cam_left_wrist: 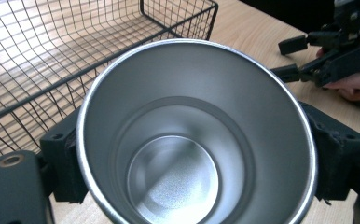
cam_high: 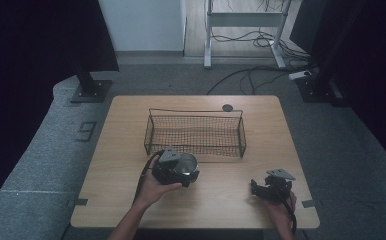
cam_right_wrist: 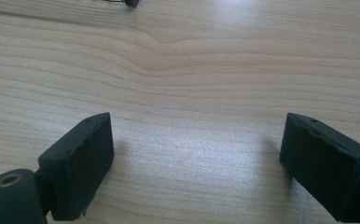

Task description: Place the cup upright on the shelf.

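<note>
- The left tool (cam_high: 173, 170) is clamping a steel cup (cam_left_wrist: 194, 135) just in front of the wire basket (cam_high: 195, 131).
- Next, I judge, it is needing lifting over the basket's near rim.
- The right tool (cam_high: 272, 188) is resting wide open on the surface (cam_right_wrist: 178, 70).

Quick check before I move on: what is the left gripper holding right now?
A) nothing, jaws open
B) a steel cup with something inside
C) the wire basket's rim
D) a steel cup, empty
D: the left gripper has its jaws on both sides of the steel cup, whose inside is bare metal.
</note>
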### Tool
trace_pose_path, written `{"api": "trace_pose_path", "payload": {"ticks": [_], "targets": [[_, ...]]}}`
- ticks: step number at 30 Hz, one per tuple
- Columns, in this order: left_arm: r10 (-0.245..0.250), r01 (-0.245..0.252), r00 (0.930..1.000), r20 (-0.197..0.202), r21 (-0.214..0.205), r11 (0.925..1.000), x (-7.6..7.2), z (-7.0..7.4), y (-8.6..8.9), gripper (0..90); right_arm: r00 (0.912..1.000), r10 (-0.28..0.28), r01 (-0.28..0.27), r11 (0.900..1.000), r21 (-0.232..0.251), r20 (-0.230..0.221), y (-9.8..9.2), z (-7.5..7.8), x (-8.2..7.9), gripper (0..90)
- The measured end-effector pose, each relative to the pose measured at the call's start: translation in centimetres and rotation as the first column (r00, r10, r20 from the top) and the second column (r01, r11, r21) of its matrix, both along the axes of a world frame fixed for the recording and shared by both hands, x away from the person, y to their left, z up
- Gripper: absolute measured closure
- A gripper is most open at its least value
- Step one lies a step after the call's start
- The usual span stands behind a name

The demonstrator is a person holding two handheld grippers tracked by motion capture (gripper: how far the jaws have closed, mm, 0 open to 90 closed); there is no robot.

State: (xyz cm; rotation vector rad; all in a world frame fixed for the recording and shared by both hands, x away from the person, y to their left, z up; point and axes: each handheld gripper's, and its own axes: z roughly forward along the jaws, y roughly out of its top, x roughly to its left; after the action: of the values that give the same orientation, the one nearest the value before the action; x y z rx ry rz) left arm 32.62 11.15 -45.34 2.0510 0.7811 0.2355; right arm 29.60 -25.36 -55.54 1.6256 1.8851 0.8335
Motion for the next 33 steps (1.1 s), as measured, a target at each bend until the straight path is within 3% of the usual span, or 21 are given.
{"api": "trace_pose_path", "payload": {"ticks": [7,12,33], "targets": [[-0.006,0.006,0.9999,0.014,-0.013,0.9999,0.7,1.3,0.3,13.2,1.0,0.0,0.0,1.0,0.0,0.0,0.0,0.0,0.0,9.5],[0.002,-0.002,0.9996,0.029,0.0,1.0,1.1,1.9,0.6,13.2,1.0,0.0,0.0,1.0,0.0,0.001,0.0,0.0,0.0,9.5],[-0.014,0.014,0.9999,0.007,-0.017,0.9998,3.5,3.5,1.1,13.3,1.0,-0.002,0.002,1.0,0.001,0.0,0.0,0.0,0.0,9.5]]}}
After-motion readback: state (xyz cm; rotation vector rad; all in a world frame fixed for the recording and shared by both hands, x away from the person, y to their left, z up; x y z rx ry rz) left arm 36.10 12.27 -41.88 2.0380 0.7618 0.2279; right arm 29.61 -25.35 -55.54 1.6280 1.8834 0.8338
